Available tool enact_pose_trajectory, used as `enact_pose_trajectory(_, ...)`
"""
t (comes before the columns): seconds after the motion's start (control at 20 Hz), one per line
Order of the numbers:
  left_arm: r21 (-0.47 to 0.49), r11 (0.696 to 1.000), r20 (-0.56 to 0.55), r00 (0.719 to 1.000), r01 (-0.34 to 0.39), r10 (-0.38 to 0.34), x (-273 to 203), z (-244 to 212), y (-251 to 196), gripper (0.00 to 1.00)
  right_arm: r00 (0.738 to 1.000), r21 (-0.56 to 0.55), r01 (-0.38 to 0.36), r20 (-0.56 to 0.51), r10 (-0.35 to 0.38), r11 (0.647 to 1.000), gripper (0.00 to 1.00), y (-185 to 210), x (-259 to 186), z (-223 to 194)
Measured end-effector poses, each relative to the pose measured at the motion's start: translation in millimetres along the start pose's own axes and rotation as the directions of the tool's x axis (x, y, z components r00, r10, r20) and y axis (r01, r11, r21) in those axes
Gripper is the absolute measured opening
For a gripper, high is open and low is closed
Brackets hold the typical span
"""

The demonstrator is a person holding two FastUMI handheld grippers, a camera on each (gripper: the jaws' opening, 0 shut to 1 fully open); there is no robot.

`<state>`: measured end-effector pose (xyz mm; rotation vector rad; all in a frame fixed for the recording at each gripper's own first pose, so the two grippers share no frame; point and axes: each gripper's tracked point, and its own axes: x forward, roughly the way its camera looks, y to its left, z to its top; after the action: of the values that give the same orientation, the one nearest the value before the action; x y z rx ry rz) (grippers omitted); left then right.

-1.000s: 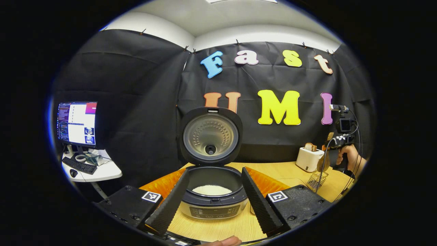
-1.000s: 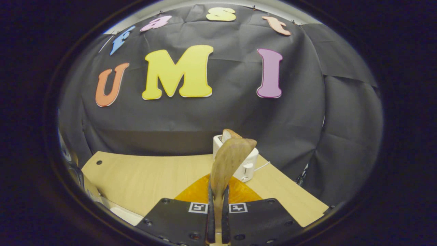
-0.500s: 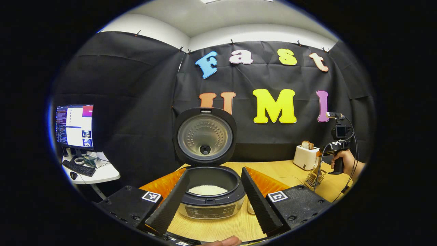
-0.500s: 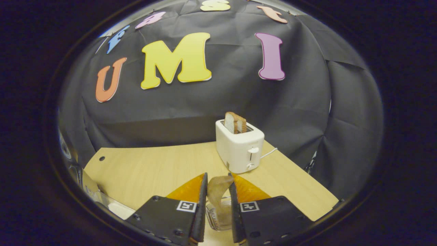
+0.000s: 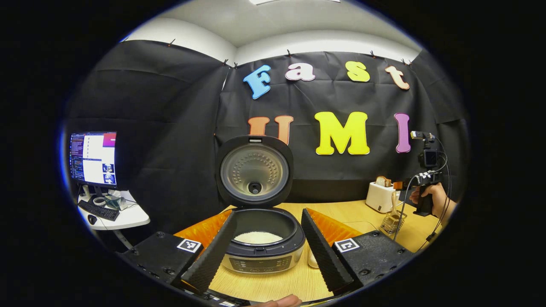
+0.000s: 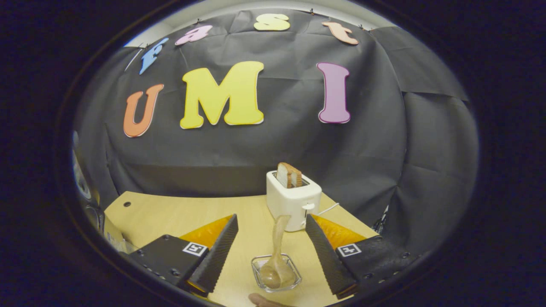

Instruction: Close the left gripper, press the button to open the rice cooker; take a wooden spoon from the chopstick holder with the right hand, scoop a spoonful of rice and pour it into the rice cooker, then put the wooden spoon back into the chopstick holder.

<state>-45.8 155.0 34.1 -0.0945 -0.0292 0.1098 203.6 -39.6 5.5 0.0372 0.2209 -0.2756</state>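
Now the smooth wooden spoon (image 6: 278, 251) stands bowl-down in the square wire chopstick holder (image 6: 276, 273) near the bench's right edge, between the right gripper (image 6: 273, 251)'s widely spread ribbed fingers; left gripper (image 5: 266, 247) wide, framing the round open rice cooker (image 5: 260, 238).

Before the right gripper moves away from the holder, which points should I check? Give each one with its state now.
1. Wooden spoon stands in the chopstick holder: ok.
2. Right gripper is open, fingers apart from the spoon: ok.
3. Rice cooker has its lid up, with rice inside: ok.
4. Left gripper is open and holds nothing: ok.
5. Toaster stands behind the holder, apart from it: ok.
6. Spoon rests steady in the holder: cannot tell.
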Motion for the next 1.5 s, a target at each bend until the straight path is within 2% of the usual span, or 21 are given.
enact_pose_trajectory(0.15,0.013,1.000,-0.004,1.000,-0.002,0.002,-1,1,-6,0.97,1.000,-0.006,0.007,0.018,-0.007,1.000,0.96,-6,-12,0)
enact_pose_trajectory(0.4,0.051,0.998,-0.003,0.999,0.043,-0.042,-10,5,-33,0.97,0.999,-0.040,-0.045,0.020,0.046,0.998,0.96,-4,-36,-9)
enact_pose_trajectory(0.55,0.077,0.995,0.016,0.998,0.066,-0.068,-12,26,-48,0.97,0.997,-0.093,-0.060,0.049,0.065,0.994,0.96,-8,-52,-11)
enact_pose_trajectory(0.7,0.061,0.995,0.044,0.995,0.082,-0.085,-8,52,-58,0.97,0.991,-0.090,-0.100,0.078,0.107,0.991,0.96,-10,-77,-10)
enact_pose_trajectory(0.75,0.060,0.995,0.055,0.995,0.075,-0.079,-4,61,-58,1.00,0.989,-0.088,-0.109,0.089,0.117,0.990,0.96,-11,-84,-10)
enact_pose_trajectory(0.8,0.063,0.996,0.063,0.995,0.070,-0.074,1,69,-56,0.97,0.988,-0.092,-0.109,0.101,0.118,0.990,0.95,-16,-93,-9)
enact_pose_trajectory(0.95,0.072,0.995,0.064,0.995,0.066,-0.071,20,89,-53,0.97,0.981,-0.106,-0.105,0.153,0.121,0.989,0.95,-24,-116,-7)
enact_pose_trajectory(1.25,0.047,0.995,0.054,0.995,0.084,-0.086,60,129,-48,0.97,0.976,-0.096,-0.102,0.182,0.118,0.990,0.95,-38,-141,-27)
enact_pose_trajectory(1.4,0.031,0.998,0.054,0.997,0.061,-0.062,87,145,-37,0.97,0.977,-0.096,-0.086,0.189,0.103,0.992,0.94,-49,-146,-33)
enact_pose_trajectory(1.5,0.006,1.000,0.052,0.998,0.023,-0.023,112,153,-24,0.97,0.976,-0.093,-0.109,0.179,0.125,0.990,0.95,-49,-153,-42)
